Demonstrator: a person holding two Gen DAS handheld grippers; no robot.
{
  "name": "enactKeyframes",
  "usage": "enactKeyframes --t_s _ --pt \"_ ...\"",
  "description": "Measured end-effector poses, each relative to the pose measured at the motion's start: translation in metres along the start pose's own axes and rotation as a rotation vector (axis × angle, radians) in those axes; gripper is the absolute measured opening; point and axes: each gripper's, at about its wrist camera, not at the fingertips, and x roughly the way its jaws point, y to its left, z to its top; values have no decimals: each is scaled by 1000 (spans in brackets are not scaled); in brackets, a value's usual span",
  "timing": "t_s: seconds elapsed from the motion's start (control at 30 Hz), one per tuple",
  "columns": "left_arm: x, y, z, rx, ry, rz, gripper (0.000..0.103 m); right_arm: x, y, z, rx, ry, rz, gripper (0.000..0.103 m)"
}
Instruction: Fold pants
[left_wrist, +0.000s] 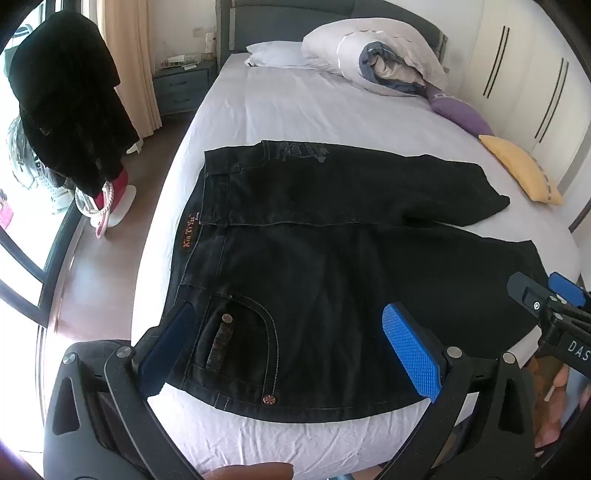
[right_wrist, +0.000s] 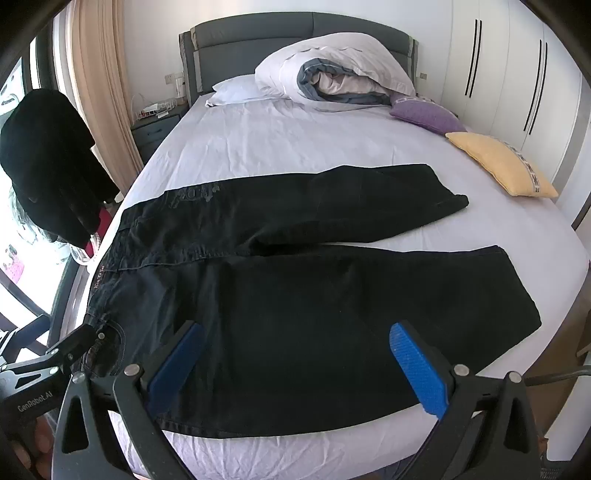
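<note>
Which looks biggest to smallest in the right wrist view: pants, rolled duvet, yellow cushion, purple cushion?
1. pants, by far, though they lie nearest the camera
2. rolled duvet
3. yellow cushion
4. purple cushion

The purple cushion lies farther back, so the two cushions may really be alike.

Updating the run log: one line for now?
pants: flat on bed, unfolded | left gripper: open, empty | right gripper: open, empty

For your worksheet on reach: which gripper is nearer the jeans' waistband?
Left. The left gripper hangs open over the pocket beside the waistband; the right gripper is open over the near leg, further along.
</note>
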Motion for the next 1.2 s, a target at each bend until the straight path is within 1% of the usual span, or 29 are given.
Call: enactKeyframes --t_s 0.13,0.17,0.2,0.73,1.2 --pt "1 -3 1 6 -3 -8 103 -1 4 0 -3 0 5 103" --pt "0 2 -2 -10 -8 -8 103 -1 5 0 -4 0 5 103" --pt "0 2 -2 -9 -8 -8 103 0 0 -1 -4 1 3 103" --pt "-1 3 -1 -10 -9 0 103 7 5 -6 -4 24 -3 103" --pt "-2 2 -2 -10 -9 2 103 8 5 -8 -3 27 -3 103"
